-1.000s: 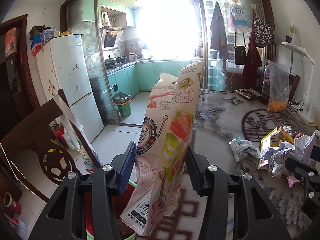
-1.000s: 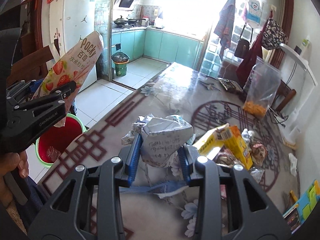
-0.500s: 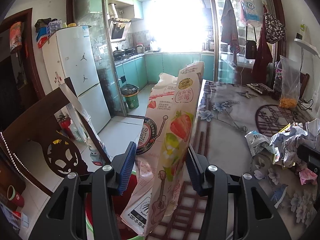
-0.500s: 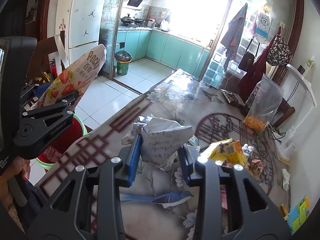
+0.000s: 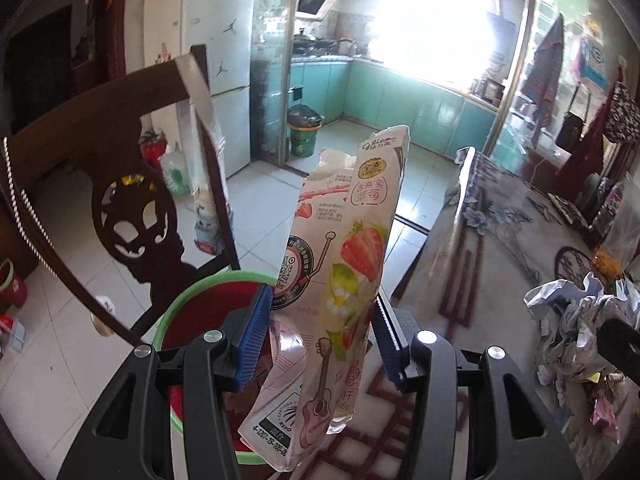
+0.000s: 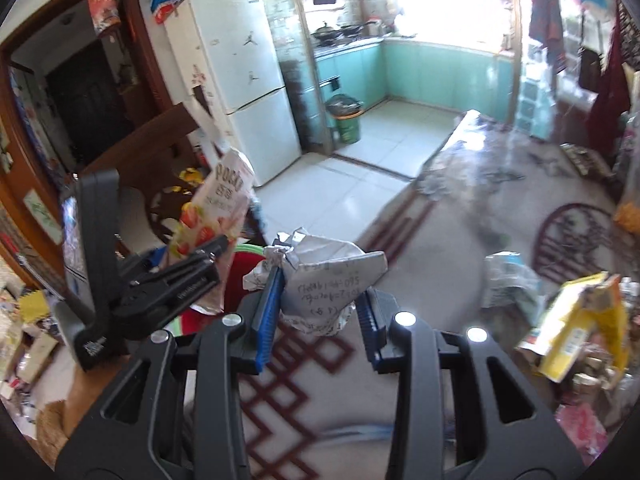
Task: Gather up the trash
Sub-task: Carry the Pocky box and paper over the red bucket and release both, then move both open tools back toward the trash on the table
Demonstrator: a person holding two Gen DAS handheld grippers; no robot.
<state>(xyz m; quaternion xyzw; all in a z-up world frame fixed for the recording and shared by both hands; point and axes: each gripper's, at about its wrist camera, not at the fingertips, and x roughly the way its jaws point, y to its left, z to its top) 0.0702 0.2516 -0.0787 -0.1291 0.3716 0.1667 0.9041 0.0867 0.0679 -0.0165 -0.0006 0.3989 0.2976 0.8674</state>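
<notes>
Crumpled paper wad [image 6: 320, 280] clamped in right gripper [image 6: 318, 320]; left gripper [image 5: 316, 340] pinches one Pocky wrapper [image 5: 344, 280]

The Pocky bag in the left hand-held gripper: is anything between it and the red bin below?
Nothing visible. The Pocky bag hangs over the open red bin beside the table, its lower end already at the green rim. The chair stands behind the bin.

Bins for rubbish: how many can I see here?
2: a red bin with a green rim on the floor directly below the left gripper, and a green bin by the kitchen doorway. Others may be hidden.
</notes>
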